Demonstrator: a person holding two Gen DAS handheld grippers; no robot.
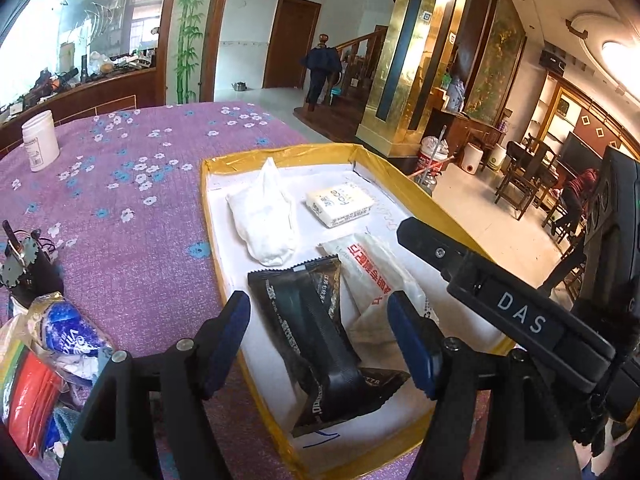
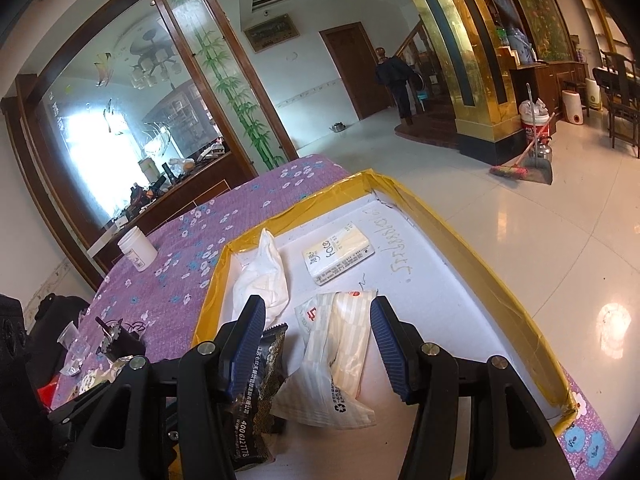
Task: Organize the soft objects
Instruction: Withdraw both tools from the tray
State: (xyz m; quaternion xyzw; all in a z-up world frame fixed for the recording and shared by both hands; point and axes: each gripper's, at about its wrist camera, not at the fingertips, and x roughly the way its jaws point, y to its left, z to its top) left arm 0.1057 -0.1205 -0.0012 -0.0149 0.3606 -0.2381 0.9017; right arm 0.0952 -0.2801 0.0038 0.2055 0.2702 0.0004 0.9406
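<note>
Between my left gripper's [image 1: 320, 340] blue pads lies the black packet [image 1: 320, 336], jaws apart and clear of it. My right gripper [image 2: 318, 344] hangs over the white striped packet [image 2: 340, 356], jaws apart too, nothing pinched. Both packets sit inside the yellow-edged tray [image 1: 208, 216] on the purple floral cloth [image 1: 120, 200]. Further in, I see a crumpled white cloth [image 1: 264, 216] and a small tissue pack [image 1: 340, 204], side by side but apart. Way off left, a white jar [image 1: 40, 140] stands upright on the cloth.
</note>
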